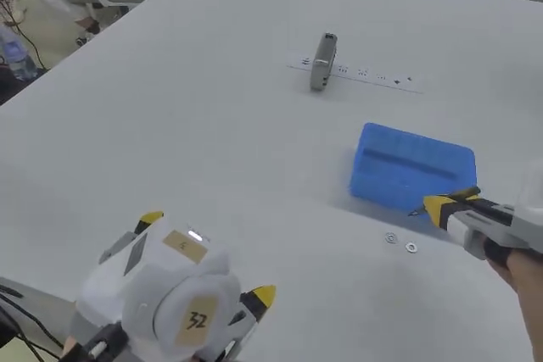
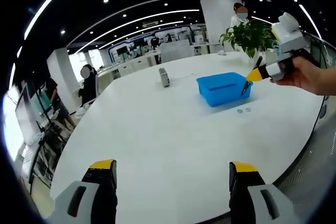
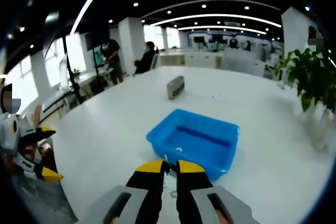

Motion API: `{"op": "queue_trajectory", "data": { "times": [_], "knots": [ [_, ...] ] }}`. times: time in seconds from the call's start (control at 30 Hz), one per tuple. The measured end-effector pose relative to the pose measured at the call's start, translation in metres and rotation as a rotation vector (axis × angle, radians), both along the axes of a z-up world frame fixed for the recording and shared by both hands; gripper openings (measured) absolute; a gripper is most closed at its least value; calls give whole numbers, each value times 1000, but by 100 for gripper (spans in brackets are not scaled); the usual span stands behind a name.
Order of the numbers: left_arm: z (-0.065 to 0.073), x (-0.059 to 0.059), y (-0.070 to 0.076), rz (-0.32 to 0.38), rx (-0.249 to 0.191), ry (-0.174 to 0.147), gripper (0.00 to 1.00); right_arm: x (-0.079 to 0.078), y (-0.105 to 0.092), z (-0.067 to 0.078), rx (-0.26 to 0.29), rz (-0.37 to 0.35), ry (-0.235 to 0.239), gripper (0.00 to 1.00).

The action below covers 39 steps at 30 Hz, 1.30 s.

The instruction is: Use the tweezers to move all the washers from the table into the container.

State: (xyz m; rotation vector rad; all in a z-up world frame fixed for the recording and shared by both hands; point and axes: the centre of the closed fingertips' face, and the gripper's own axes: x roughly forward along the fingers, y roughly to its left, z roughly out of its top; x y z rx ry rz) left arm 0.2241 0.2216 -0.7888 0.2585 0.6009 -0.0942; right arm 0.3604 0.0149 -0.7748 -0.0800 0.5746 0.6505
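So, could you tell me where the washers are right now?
In the head view, two washers lie on the table just in front of the blue container, near the tweezers in the right gripper.

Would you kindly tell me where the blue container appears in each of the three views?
Head view: container right of centre, near the right edge.
Left gripper view: container upper right of centre, tweezers at its right end.
Right gripper view: container at centre, just beyond the jaws.
Shared landmark: the grey device standing beyond it.
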Motion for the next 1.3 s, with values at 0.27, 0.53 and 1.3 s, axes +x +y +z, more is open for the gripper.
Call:
{"op": "queue_trajectory", "data": {
  "times": [0.27,0.53,1.3],
  "knots": [
    [-1,-1,-2,-7,1,6,90,7,1,-11,15,6,33,5],
    [-2,-1,0,-4,2,10,90,-1,6,-29,-18,40,73,5],
    [-2,-1,0,2,-3,5,90,3,21,-42,-146,128,59,4]
  ]
}}
